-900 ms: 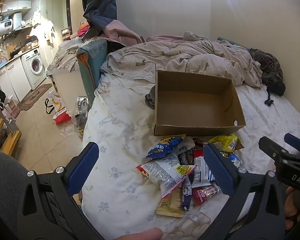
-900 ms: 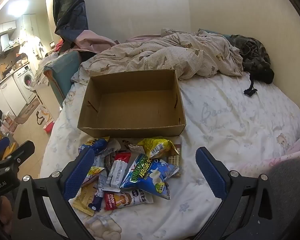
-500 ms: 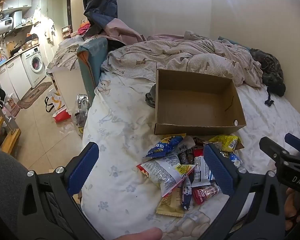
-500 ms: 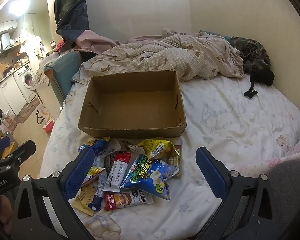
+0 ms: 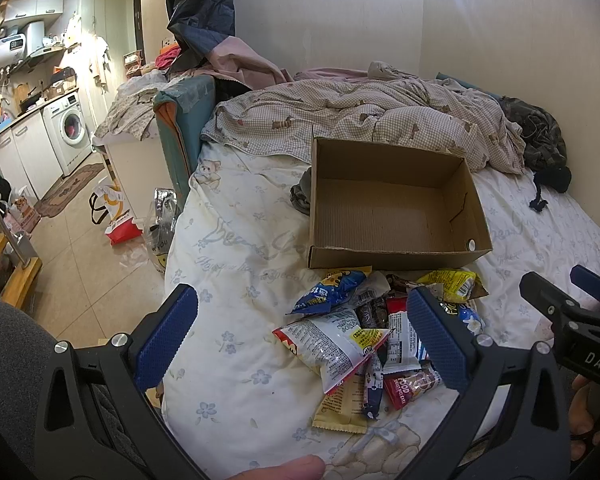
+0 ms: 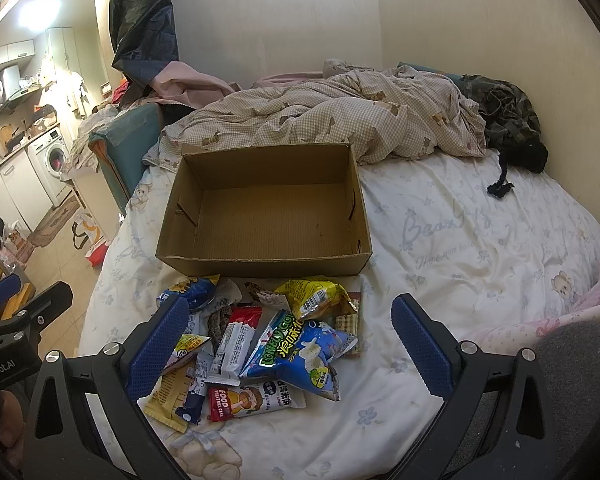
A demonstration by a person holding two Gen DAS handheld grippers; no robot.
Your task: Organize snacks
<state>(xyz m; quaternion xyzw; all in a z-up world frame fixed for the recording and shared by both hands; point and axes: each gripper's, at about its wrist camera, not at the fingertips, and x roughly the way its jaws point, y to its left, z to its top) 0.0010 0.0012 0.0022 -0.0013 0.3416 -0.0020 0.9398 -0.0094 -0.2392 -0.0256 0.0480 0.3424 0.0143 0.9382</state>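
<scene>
Right wrist view showed my right gripper (image 6: pixel 289 344) hanging with its jaws wide apart and empty, directly over the pile of snack packets (image 6: pixel 255 340) at the near edge of the bed (image 6: pixel 480 248). My left gripper (image 5: pixel 300 336) was also spread and empty, but set toward the bed's left edge, so the pile lay under its right finger only. Just beyond the pile sat the open cardboard box (image 6: pixel 259 264), long side facing me. I judged the right nearer.

**Readable text**

I read "DAS" on the right gripper (image 5: pixel 592 312), "enRobot.AI" on the left gripper (image 6: pixel 11 332), "FOOD" on the red packet (image 6: pixel 255 400), "LONELY GO" on the blue bag (image 6: pixel 300 350), "Bear" on the bedsheet (image 6: pixel 440 224).
</scene>
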